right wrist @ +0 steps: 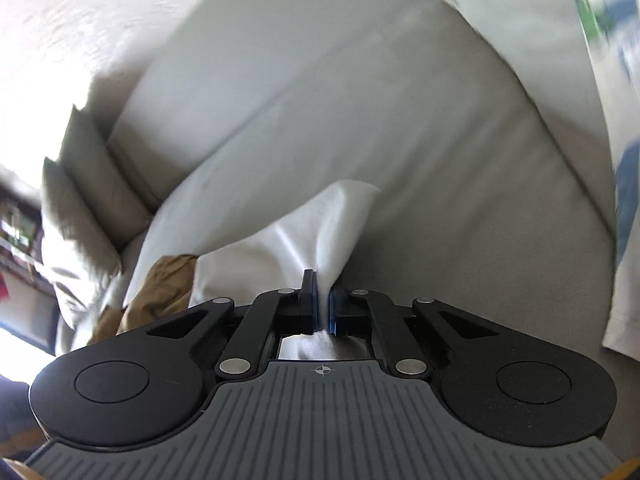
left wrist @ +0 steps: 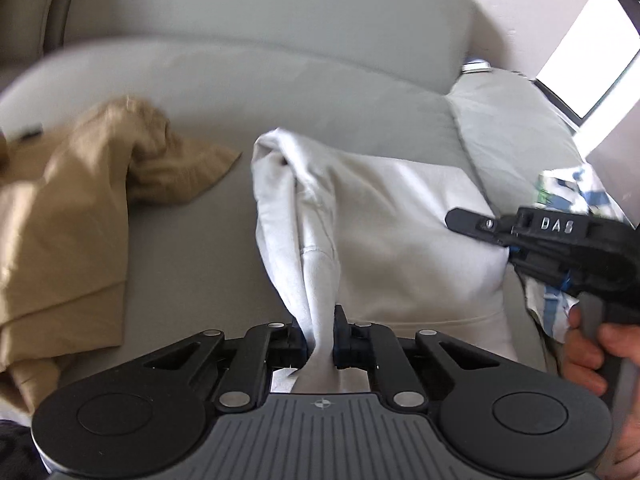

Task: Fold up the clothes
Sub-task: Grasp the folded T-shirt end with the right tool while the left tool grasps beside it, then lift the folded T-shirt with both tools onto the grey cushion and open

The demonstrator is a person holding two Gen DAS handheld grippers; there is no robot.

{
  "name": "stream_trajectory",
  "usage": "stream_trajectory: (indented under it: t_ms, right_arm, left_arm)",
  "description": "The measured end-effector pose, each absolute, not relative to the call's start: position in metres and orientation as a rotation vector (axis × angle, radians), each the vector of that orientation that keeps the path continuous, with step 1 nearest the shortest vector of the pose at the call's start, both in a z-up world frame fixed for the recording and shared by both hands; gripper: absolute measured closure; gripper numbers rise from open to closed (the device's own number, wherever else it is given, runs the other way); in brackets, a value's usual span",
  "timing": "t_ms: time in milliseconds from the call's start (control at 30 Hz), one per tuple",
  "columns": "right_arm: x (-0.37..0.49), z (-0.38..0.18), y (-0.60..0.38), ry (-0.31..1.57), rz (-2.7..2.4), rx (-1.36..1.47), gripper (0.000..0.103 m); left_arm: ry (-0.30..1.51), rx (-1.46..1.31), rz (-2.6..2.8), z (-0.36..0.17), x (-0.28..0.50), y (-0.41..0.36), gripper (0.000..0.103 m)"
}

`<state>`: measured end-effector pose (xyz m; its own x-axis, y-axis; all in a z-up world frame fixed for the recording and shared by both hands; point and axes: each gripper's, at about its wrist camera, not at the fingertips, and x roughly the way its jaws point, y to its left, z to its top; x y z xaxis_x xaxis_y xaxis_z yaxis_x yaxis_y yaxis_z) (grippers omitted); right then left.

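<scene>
A pale grey sofa [left wrist: 248,92] fills the left wrist view, its back cushion [left wrist: 280,12] at 12 o'clock. A grey throw pillow [left wrist: 516,128] sits at 2 o'clock, beside a bright window [left wrist: 592,52].

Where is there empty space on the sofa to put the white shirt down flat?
Bare seat cushion lies between the tan garment and the white shirt, and behind both toward the backrest. The right end is crowded with a pillow and striped cloth.

The white garment [left wrist: 384,216] is soft matt cloth, the tan garment [left wrist: 68,208] at left perhaps a coarser weave. The left gripper [left wrist: 322,336] is matt black plastic with shiny metal pins; the sofa [left wrist: 280,92] is smooth grey fabric.
</scene>
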<state>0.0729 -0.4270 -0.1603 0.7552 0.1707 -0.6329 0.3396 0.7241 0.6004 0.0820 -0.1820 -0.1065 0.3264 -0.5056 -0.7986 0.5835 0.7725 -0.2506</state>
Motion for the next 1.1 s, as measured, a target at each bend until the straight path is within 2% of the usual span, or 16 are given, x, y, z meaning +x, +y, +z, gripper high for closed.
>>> stream_trajectory:
  t_ms: [267, 467, 567, 633, 667, 700, 733, 767, 833, 933, 1033, 1100]
  right_arm:
    - [-0.008, -0.08, -0.44, 0.559, -0.177, 0.76, 0.099]
    - [-0.101, -0.008, -0.509, 0.351, -0.356, 0.77, 0.099]
    - [-0.132, 0.022, -0.542, 0.26, -0.471, 0.722, 0.098]
    - [-0.137, 0.015, -0.559, 0.286, -0.537, 0.737, 0.097]
    - [-0.14, 0.012, -0.568, 0.299, -0.571, 0.745, 0.086]
    - [-0.142, 0.008, -0.576, 0.313, -0.604, 0.752, 0.079]
    - [-0.144, 0.005, -0.585, 0.326, -0.637, 0.759, 0.056]
    - [-0.147, 0.001, -0.593, 0.339, -0.671, 0.766, 0.043]
    - [-0.152, -0.005, -0.611, 0.365, -0.738, 0.779, 0.048]
    - [-0.159, -0.015, -0.637, 0.404, -0.838, 0.798, 0.042]
    - [-0.166, -0.013, -0.63, 0.434, -0.849, 0.771, 0.041]
    - [-0.166, -0.008, -0.609, 0.466, -0.791, 0.748, 0.04]
  left_arm:
    - [0.843, 0.136, -0.98, -0.032, 0.03, -0.215, 0.095]
    - [0.785, 0.118, -1.234, 0.019, 0.003, -0.309, 0.095]
    - [0.761, 0.123, -1.297, 0.026, -0.011, -0.372, 0.094]
    - [0.808, 0.218, -1.246, 0.003, -0.012, -0.417, 0.08]
    - [0.833, 0.27, -1.215, -0.01, -0.011, -0.439, 0.069]
    - [0.855, 0.335, -1.159, -0.025, -0.012, -0.454, 0.068]
    - [0.867, 0.387, -1.101, -0.037, -0.012, -0.46, 0.068]
    - [0.873, 0.408, -1.07, -0.045, -0.013, -0.458, 0.067]
    - [0.878, 0.358, -1.093, -0.051, -0.012, -0.438, 0.057]
    - [0.847, 0.315, -1.082, -0.046, -0.012, -0.402, 0.046]
    - [0.79, 0.326, -1.031, -0.03, -0.023, -0.376, 0.032]
    - [0.758, 0.335, -1.017, -0.013, -0.033, -0.362, 0.019]
